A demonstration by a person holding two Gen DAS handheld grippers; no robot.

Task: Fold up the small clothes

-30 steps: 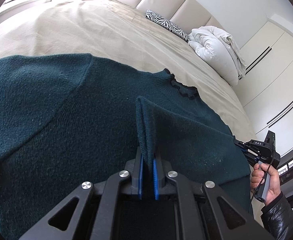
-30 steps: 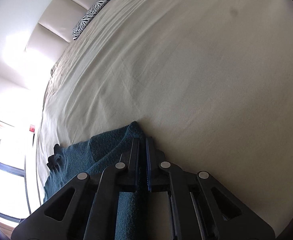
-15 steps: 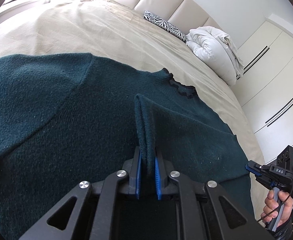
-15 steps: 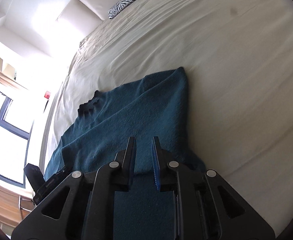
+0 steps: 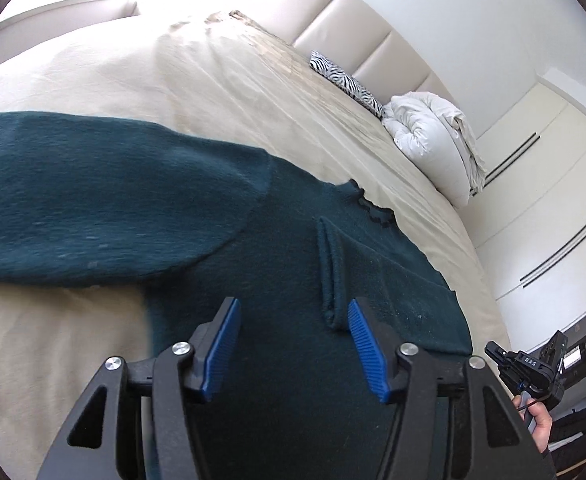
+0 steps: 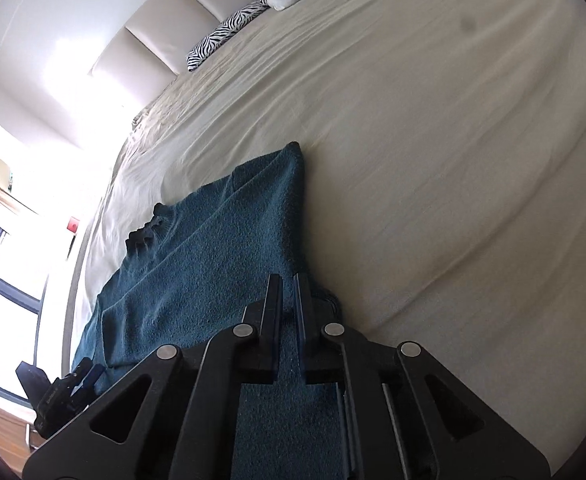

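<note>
A dark teal knit sweater [image 5: 277, 280] lies flat on the beige bed, collar [image 5: 373, 210] toward the headboard, one sleeve [image 5: 93, 208] spread to the left. The other sleeve is folded in over the body and its cuff [image 5: 331, 276] lies between the tips of my left gripper [image 5: 293, 322], which is open and empty just above the sweater. In the right wrist view the sweater [image 6: 213, 248] has a folded right edge. My right gripper [image 6: 289, 288] hovers over its lower edge with the jaws nearly together and nothing held; it also shows in the left wrist view [image 5: 529, 368].
The bed sheet [image 6: 453, 160] spreads wide to the right of the sweater. A zebra pillow [image 5: 345, 80] and a white duvet [image 5: 433, 140] lie by the padded headboard. White wardrobe doors [image 5: 553, 208] stand beyond the bed's right side.
My left gripper has opened and let go of the sleeve cuff, which now lies on the sweater body. My right gripper released its edge earlier, drew back and has closed almost fully.
</note>
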